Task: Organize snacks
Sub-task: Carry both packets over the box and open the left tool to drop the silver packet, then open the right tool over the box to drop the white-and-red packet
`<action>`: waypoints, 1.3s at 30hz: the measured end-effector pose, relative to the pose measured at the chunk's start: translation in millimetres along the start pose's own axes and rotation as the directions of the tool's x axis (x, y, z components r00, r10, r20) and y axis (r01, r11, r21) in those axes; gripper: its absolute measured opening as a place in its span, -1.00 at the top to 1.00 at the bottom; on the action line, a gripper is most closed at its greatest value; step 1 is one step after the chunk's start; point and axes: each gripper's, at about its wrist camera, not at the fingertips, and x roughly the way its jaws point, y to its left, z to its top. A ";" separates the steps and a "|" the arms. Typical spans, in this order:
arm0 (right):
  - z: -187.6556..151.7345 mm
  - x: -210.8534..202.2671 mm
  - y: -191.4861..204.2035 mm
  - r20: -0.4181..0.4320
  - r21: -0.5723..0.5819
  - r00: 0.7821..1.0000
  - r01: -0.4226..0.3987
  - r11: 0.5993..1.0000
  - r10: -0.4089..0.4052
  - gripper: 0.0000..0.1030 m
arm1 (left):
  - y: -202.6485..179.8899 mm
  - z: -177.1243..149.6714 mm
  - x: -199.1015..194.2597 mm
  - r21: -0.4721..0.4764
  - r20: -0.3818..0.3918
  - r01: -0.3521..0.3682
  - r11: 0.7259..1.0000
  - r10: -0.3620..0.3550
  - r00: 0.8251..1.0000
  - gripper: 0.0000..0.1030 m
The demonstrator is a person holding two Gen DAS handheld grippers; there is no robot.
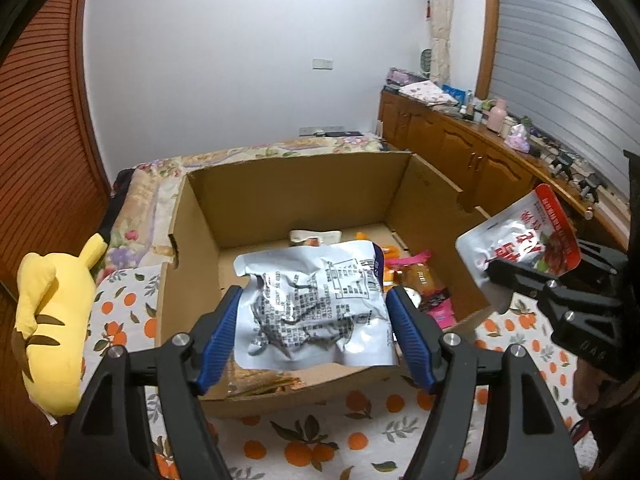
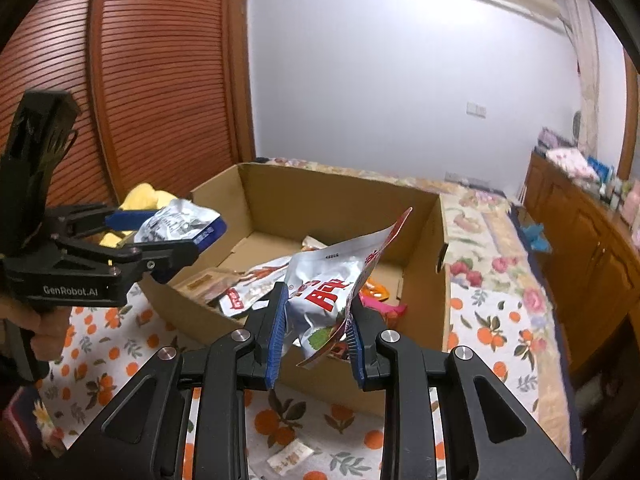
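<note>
The left gripper (image 1: 314, 312), at lower centre of its view, pinches a crumpled silver pouch (image 1: 312, 304) between its blue pads, over the near edge of the open box (image 1: 304, 196). The right gripper (image 2: 316, 320) is clamped on a red-and-silver packet (image 2: 336, 280), also above the box, where more snacks (image 1: 416, 276) lie. A yellow plush (image 1: 52, 316) rests at left on the orange-print sheet (image 1: 320, 440).
</note>
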 end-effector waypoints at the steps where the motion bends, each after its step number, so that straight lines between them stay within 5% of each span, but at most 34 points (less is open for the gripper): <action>1: -0.1 3.7 -2.0 -0.007 0.006 1.000 0.004 1.000 -0.004 0.50 | 0.7 -0.5 2.1 0.001 0.000 -0.009 1.000 0.009 1.000 -0.40; 28: 7.0 47.5 -12.1 -0.094 0.066 0.996 0.011 0.998 -0.005 0.49 | -4.5 -1.0 -2.6 0.030 0.033 0.018 0.999 -0.019 0.999 -0.54; 39: 8.8 44.8 -10.9 -0.082 0.061 0.997 0.018 0.998 -0.013 0.22 | -13.2 -5.8 -6.3 0.050 0.036 0.020 0.999 -0.022 0.999 -0.55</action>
